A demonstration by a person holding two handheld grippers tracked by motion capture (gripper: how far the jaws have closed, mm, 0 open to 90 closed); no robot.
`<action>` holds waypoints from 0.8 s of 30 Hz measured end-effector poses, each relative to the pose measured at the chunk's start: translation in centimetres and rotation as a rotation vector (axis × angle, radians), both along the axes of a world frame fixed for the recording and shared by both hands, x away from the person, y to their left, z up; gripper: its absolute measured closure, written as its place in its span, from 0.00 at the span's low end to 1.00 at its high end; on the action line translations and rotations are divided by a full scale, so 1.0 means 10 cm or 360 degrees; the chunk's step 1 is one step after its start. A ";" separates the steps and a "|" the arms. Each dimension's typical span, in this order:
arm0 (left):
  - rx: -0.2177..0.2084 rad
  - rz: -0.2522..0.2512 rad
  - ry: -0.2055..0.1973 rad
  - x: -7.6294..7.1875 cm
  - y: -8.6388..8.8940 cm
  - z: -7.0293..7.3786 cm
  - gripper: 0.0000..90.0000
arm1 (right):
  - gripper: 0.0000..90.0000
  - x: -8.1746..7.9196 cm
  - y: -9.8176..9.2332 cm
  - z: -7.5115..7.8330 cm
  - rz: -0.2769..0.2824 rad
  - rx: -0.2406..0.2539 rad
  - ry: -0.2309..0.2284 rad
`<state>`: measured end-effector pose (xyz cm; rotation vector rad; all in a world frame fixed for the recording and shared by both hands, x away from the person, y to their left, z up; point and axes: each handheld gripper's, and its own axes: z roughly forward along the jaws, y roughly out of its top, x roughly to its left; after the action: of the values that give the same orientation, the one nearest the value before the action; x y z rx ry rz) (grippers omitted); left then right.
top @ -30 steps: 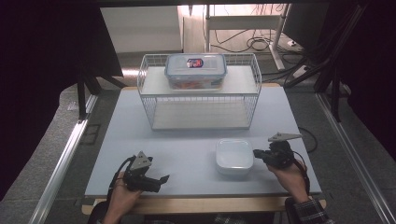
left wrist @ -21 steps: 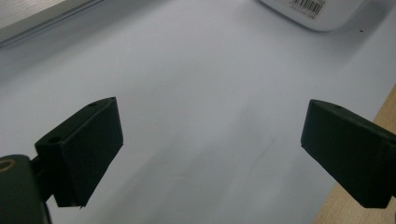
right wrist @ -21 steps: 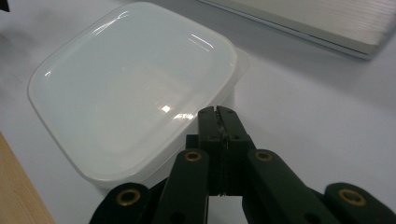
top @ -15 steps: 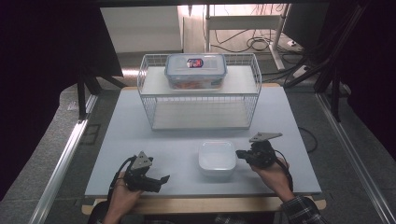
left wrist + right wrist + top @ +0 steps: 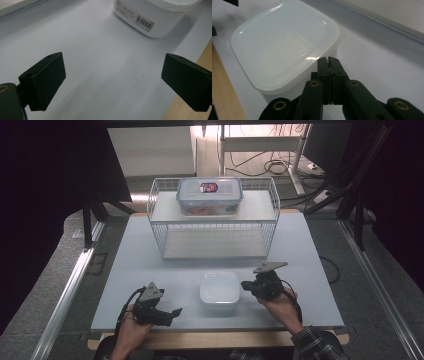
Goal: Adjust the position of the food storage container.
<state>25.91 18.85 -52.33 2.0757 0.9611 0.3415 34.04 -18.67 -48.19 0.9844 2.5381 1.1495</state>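
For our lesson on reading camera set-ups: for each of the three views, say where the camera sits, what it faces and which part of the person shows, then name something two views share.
High view: above the person's side, looking forward and down on the table; both hands, left gripper, right gripper.
Left gripper view: rides the left gripper, jaws apart, facing the white container.
Right gripper view: rides the right gripper, jaws together against the container's rim.
Shared: the white container.
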 end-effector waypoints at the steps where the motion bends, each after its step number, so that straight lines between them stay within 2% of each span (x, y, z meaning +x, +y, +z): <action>1: -0.0005 -0.0001 0.0001 0.00 0.00 0.00 0.06 | 0.93 -0.01 -0.02 0.01 -0.0011 -0.0004 -0.0022; 4: -0.0013 -0.0013 0.0008 0.00 0.00 0.00 0.06 | 0.84 -0.03 -0.09 0.05 -0.0024 0.0019 -0.0067; 5: 0.0003 -0.0017 0.0007 0.00 -0.01 0.00 0.06 | 0.76 -0.05 -0.12 0.06 -0.0025 0.0006 -0.0106; 6: 0.0003 -0.0017 0.0007 0.00 -0.01 0.00 0.07 | 0.76 -0.05 -0.12 0.06 -0.0025 0.0006 -0.0106; 7: 0.0009 -0.0018 0.0008 0.00 -0.01 -0.01 0.07 | 0.72 -0.06 -0.13 0.06 -0.0023 -0.0001 -0.0126; 12: 0.0007 -0.0020 0.0012 0.00 -0.01 -0.01 0.07 | 0.43 -0.11 -0.18 0.06 0.0001 -0.0038 -0.0190; 14: 0.0000 -0.0026 0.0022 0.00 0.00 -0.02 0.06 | 0.36 -0.13 -0.20 0.05 -0.0001 -0.0039 -0.0215; 18: 0.0007 -0.0038 0.0039 0.00 -0.01 -0.02 0.06 | 0.23 -0.16 -0.25 0.04 0.0009 -0.0015 -0.0204; 24: 0.0000 -0.0029 0.0036 0.00 0.00 -0.02 0.05 | 0.14 -0.19 -0.33 -0.02 0.0015 0.0028 -0.0152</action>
<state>25.91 18.82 -52.50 2.0908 0.9554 0.3090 32.17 -21.95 -48.41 0.8998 2.4650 1.1940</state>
